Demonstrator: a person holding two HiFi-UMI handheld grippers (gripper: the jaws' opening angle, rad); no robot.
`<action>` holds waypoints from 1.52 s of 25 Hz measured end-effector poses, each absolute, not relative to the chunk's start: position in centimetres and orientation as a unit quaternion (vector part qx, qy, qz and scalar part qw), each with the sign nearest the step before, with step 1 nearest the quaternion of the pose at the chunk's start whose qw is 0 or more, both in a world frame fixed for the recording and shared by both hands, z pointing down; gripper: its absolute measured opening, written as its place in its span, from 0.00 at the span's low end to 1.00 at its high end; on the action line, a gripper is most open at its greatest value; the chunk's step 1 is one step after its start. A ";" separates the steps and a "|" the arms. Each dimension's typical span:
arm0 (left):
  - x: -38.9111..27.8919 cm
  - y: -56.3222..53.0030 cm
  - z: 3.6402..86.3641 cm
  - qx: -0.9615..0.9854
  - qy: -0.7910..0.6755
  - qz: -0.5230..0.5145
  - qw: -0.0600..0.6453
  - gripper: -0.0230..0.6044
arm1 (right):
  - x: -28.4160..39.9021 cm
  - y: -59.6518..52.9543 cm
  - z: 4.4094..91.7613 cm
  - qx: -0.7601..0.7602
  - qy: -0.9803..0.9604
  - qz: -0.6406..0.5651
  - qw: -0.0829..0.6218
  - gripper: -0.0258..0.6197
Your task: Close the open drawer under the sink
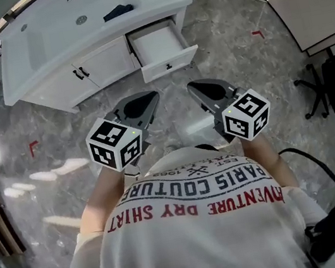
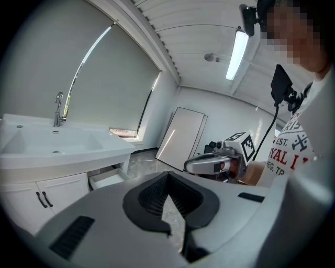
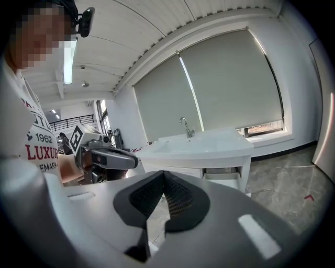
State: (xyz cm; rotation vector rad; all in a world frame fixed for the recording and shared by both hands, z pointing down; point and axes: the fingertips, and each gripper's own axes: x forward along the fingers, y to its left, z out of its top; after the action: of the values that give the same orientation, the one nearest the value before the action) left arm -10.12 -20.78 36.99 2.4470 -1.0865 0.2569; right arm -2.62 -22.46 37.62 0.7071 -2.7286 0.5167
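I'd guess the open drawer (image 1: 160, 46) at upper middle slides light and rigid, so push its flat front; left gripper (image 1: 153, 95) and right gripper (image 1: 192, 85) are both pinched together, empty.

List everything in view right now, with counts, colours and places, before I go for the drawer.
sink cabinet: one, white, upper left of the head view
drawer: one, white, open, at the cabinet's right end
door handles: two, black, left of the drawer
faucet: one, chrome, behind the basin
dark object: one, in the basin, kind unclear
floor marks: two, red, right of the drawer and far left
office chair: one, black, far right
cable: one, black, lower right floor
left gripper: grey, shut, empty, short of the drawer
right gripper: grey, shut, empty, beside it
shirt: white, printed, bottom
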 end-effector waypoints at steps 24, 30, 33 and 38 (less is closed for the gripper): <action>-11.2 -28.5 41.3 0.867 -0.404 0.116 0.269 0.04 | -2.9 -32.0 42.3 0.256 -0.933 0.203 0.148 0.04; -11.8 -31.9 42.9 0.860 -0.409 0.119 0.281 0.04 | -2.9 -36.7 48.1 0.271 -0.924 0.206 0.175 0.04; -12.3 -33.4 44.7 0.853 -0.414 0.122 0.293 0.04 | -2.9 -38.7 51.9 0.282 -0.917 0.206 0.193 0.04; -13.5 -35.1 47.3 0.838 -0.425 0.133 0.315 0.04 | -3.9 -40.9 59.4 0.271 -0.905 0.206 0.254 0.04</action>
State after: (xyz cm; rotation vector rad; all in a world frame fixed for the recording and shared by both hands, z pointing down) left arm -13.50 -35.06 47.33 2.2088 -1.1188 0.3495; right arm -3.90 -40.87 59.37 0.7367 -2.4603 0.5585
